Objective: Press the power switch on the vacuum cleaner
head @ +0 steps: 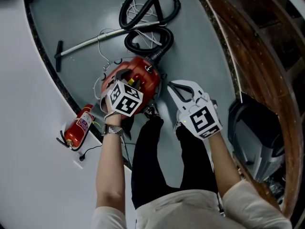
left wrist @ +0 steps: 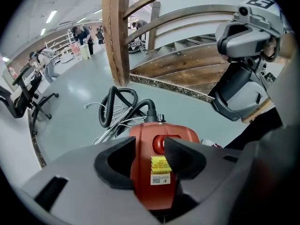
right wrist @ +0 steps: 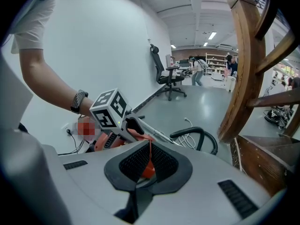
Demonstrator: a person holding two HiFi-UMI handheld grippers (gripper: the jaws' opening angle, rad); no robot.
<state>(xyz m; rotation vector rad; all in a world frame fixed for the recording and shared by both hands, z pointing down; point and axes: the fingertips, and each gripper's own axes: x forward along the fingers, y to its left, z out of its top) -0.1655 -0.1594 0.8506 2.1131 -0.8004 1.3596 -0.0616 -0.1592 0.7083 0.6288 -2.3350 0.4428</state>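
Note:
The red vacuum cleaner [head: 148, 78] sits on the grey floor just in front of the person's feet. My left gripper [head: 129, 84] points steeply down over its top, its marker cube covering part of the body. In the left gripper view the left gripper [left wrist: 150, 161] is open, its black pads on either side of the vacuum's red top band [left wrist: 154, 191]. The round red switch [left wrist: 159, 144] lies just beyond the right pad. My right gripper [head: 174, 88] hangs to the right of the vacuum, apart from it. In the right gripper view its fingertips [right wrist: 149, 144] meet, with nothing held.
A black hose [head: 152, 37] and white cord coil beyond the vacuum, with the metal wand [head: 90, 43] lying to the left. A red fire extinguisher [head: 78, 128] rests by the white wall. A wooden stair rail [head: 248, 46] and a grey machine [head: 259, 137] stand at the right.

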